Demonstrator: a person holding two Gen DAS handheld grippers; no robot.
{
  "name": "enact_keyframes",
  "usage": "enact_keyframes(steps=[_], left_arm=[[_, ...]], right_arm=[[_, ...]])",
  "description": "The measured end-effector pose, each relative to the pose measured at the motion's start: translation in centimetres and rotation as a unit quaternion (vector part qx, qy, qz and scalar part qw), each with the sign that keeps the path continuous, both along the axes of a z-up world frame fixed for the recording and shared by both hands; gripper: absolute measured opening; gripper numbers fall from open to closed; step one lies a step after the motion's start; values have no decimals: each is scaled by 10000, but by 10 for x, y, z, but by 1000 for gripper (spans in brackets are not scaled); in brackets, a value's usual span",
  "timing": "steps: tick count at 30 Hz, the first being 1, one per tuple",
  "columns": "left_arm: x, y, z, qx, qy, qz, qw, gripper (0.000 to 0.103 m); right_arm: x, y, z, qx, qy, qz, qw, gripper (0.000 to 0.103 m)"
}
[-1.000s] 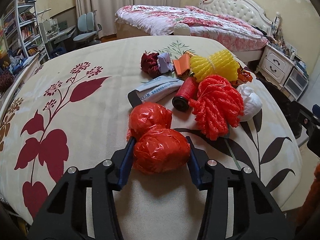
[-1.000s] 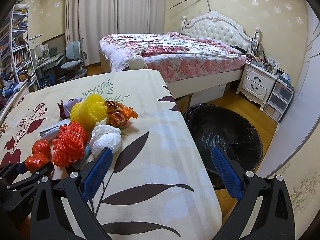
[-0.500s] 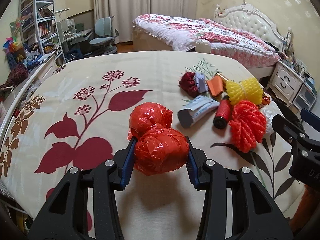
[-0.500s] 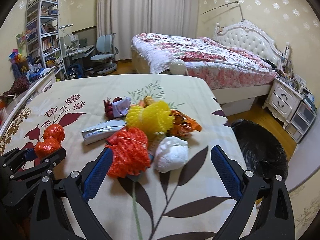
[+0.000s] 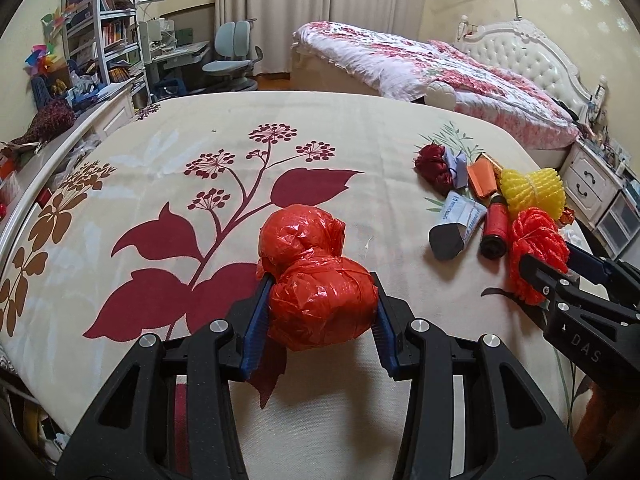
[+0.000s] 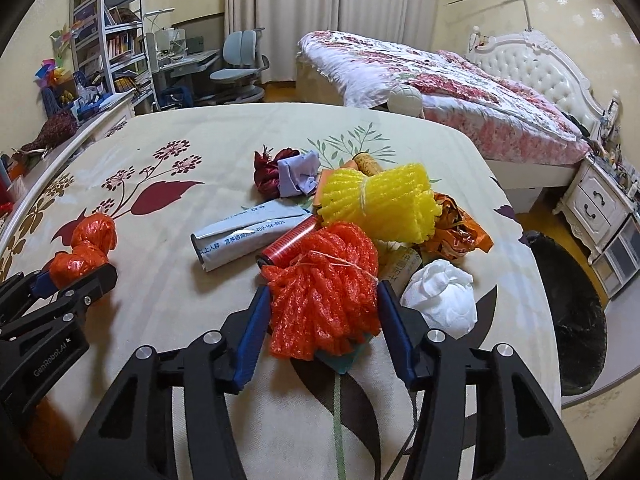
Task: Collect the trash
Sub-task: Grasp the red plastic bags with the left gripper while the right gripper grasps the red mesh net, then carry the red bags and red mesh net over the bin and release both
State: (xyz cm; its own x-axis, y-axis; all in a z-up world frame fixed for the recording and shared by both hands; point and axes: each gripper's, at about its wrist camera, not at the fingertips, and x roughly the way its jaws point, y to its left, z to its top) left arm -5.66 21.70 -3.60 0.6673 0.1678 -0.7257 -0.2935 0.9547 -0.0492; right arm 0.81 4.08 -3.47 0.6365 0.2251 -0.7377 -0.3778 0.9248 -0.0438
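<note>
Now right gripper jaws are closing around the orange foam net (pads touching).

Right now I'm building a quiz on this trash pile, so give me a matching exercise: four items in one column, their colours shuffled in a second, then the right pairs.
Items:
1. crumpled plastic bag in the left gripper
2. foam net bundle tied with string
3. crumpled tissue
4. flat tube with printed text

Colours:
A. white
B. grey-silver
C. red-orange
D. yellow

Pairs: 1-C, 2-D, 3-A, 4-B
</note>
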Motion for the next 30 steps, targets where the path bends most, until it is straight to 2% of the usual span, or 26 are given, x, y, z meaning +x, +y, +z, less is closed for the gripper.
enact_keyframes(steps=[6,16,22,30], left_arm=[[0,-3,1,-28,-42,-28,10000,44],[1,-22,14,-18,-198,-209,9996,44],[5,-49,29,-32,-414,-492,9979,44],[26,-95,44,-65,-631,-988,9931,44]], right_arm=[[-5,-6,5,107,-120,21,9999,40],[-22,-28,37,396,-518,-17,9979,39],[-23,-60,55,541,-739,-327,9953,39],[-15,-118,64,503,-956,-971,9894,39]])
